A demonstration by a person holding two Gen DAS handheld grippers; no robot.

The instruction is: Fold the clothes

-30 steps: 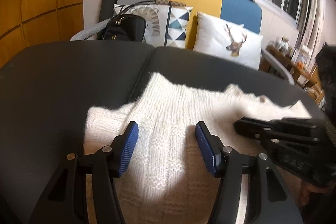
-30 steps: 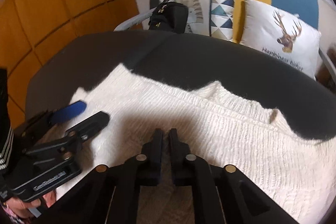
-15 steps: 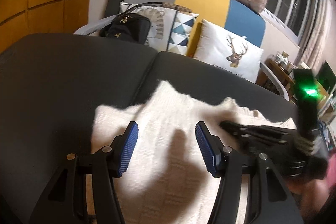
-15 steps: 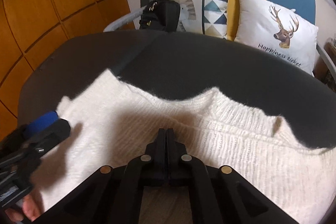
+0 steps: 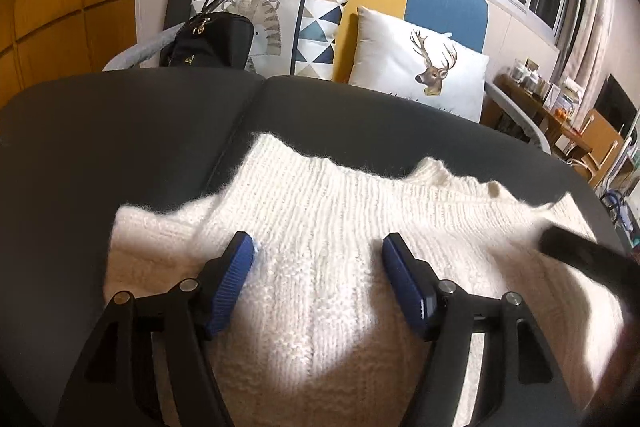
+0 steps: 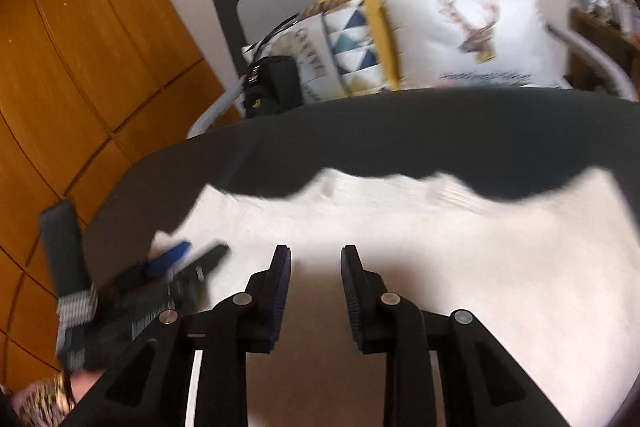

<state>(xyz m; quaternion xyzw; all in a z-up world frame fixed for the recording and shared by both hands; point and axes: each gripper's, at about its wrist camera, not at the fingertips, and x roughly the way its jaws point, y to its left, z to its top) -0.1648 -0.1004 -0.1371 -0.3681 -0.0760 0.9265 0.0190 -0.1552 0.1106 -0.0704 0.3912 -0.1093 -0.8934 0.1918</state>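
Left wrist view: blue-padded left gripper (image 5: 318,281) and black right gripper (image 6: 316,281), fingers apart and opening further, empty, over the cream knitted sweater (image 5: 340,211); pinch one edge cleanly.

White chunky-knit sweater (image 5: 336,267) lies spread flat on dark table (image 5: 100,131), neckline toward far edge, surface slightly rumpled.
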